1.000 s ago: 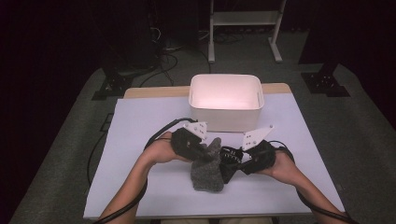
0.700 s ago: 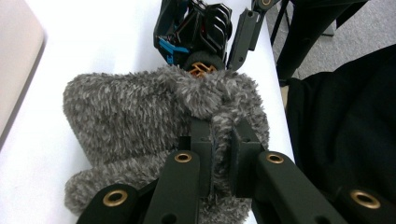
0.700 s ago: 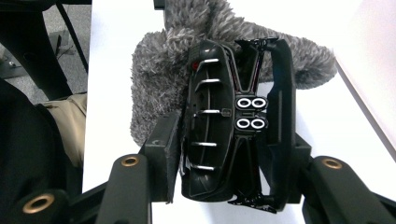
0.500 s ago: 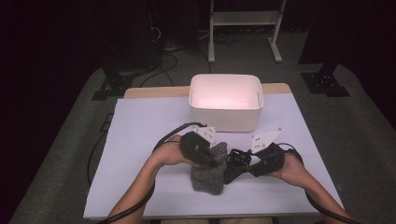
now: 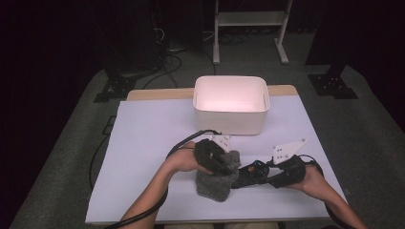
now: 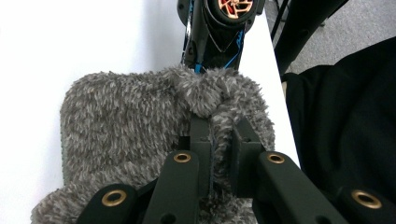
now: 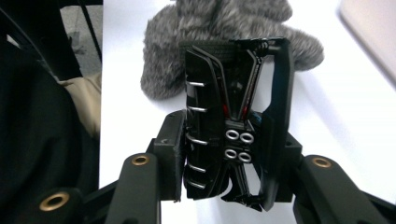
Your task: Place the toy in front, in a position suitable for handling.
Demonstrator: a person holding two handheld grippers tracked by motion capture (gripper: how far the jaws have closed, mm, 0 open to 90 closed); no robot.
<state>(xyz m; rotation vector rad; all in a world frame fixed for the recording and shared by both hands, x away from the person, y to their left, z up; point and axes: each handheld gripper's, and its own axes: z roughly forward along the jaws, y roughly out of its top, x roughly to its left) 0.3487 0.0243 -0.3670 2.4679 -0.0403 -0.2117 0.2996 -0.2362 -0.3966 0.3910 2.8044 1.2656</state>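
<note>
The fuzzy grey wool pouch (image 5: 217, 180) lay on the white worktop (image 5: 143, 143), near the front edge, between the two hands. The jaws of the left gripper (image 6: 219, 140) were pinched together on a fold of its fluffy cloth. The jaws of the right gripper (image 7: 229, 154) were clamped on a shiny black toy car (image 7: 236, 121), and they had just been closing on it.

The car could be caught on the fluff if the mouth of the pouch was not held wide. The pouch could be pulled off the edge of the worktop if the car was pushed too hard.

In the right gripper view, the underside of the car, with its silver rings, was seen close up. In the high view, a white plastic tub (image 5: 231, 105) was seen behind the hands.
</note>
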